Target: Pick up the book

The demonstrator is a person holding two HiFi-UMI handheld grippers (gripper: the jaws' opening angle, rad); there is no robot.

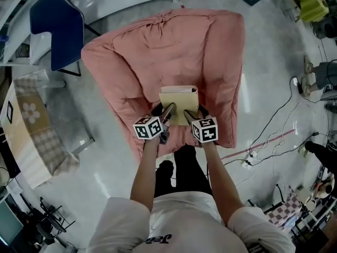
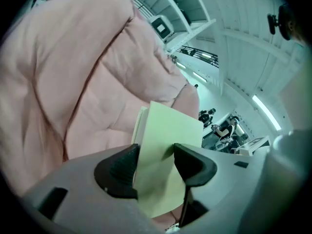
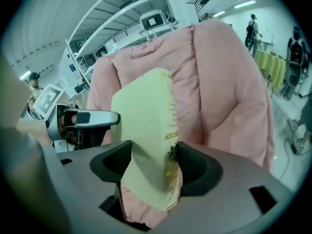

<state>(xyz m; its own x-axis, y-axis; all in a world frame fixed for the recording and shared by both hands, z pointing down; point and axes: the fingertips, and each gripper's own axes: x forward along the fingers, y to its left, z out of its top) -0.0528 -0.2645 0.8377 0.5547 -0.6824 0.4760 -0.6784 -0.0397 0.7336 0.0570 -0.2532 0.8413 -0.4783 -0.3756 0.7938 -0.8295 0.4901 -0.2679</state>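
A pale yellow book (image 1: 179,104) hangs above the seat of a pink padded armchair (image 1: 152,57), gripped from both sides. My left gripper (image 1: 164,111) is shut on the book's left edge; in the left gripper view the cover (image 2: 165,155) sits clamped between the dark pads. My right gripper (image 1: 192,112) is shut on the book's right edge. In the right gripper view the spine with its print (image 3: 168,145) stands between the jaws, and the left gripper (image 3: 80,123) shows beyond the book.
A blue chair (image 1: 57,28) stands at the back left, and a checked box (image 1: 31,130) at the left. Cables (image 1: 274,136) trail over the pale floor at the right. The person's legs (image 1: 181,170) stand just before the armchair.
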